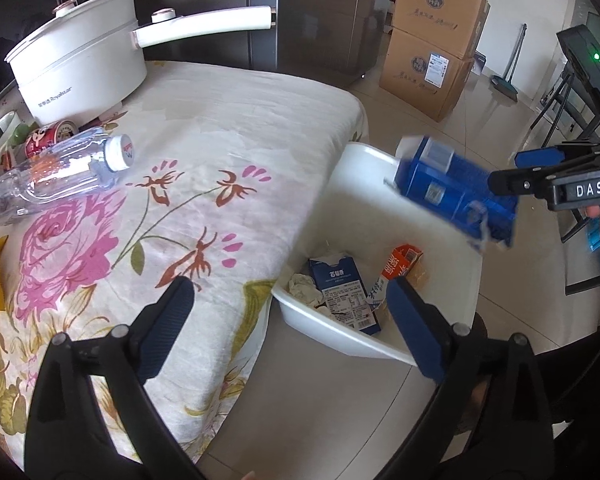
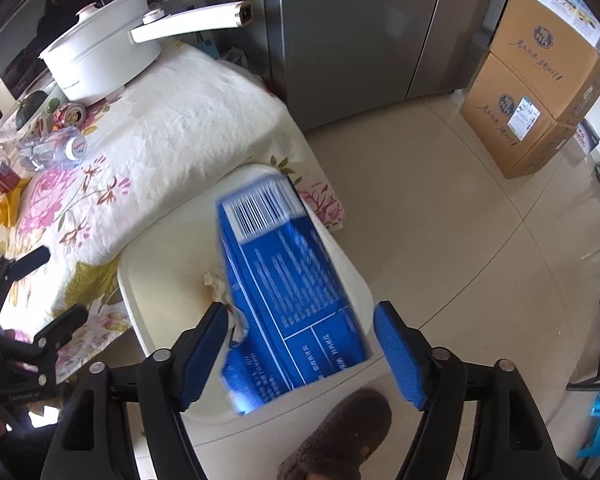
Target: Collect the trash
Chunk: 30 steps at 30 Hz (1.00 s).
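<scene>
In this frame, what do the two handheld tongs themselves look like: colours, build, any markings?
Both tongs share one design: black plastic linkage arms with round silver pivot pins, ending in ribbed blue pads. The left tongs show darker navy pads; the right tongs look brighter blue. From the left wrist view, the right unit's black body carries a white "DAS" label. No cables or sleeves are clearly visible.

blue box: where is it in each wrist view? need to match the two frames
Left wrist: the blue box sits right of centre, above the white bin, just off the right gripper, whose jaws are spread.
Right wrist: the blue box fills the lower centre, blurred, over the white bin, between the right gripper's open fingers.
Shared landmark: the white pot at the upper left of both.
</scene>
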Motion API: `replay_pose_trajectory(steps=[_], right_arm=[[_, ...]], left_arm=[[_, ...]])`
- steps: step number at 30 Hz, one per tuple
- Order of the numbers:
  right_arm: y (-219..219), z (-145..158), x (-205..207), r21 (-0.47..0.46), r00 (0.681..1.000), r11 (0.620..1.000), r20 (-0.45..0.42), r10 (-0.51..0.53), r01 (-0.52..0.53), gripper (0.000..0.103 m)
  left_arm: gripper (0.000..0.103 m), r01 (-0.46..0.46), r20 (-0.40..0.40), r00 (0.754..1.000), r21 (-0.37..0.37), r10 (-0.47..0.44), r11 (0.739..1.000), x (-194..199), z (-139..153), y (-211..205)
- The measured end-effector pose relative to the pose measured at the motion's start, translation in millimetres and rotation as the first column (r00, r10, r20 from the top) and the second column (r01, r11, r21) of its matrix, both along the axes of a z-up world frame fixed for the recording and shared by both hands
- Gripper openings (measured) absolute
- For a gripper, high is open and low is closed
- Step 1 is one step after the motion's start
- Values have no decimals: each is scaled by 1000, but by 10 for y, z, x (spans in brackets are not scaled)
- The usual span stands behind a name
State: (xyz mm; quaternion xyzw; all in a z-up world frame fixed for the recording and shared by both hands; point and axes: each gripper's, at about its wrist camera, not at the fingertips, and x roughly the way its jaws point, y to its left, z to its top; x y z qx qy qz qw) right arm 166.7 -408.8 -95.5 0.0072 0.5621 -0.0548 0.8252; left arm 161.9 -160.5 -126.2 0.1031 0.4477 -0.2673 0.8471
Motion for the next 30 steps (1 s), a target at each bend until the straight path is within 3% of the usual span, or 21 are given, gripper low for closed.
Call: replay_pose_trajectory(steps=[15,30], right_arm=[[274,22,135,10,1000,1000,-1,20,-20,84],[920,66,252,27,994,994,28,103,-104,85]], left_arm=[[99,-136,17,991,0,136,991,20,143,699],[102,-304,33,952,-10,304,953,-41,278,1584]])
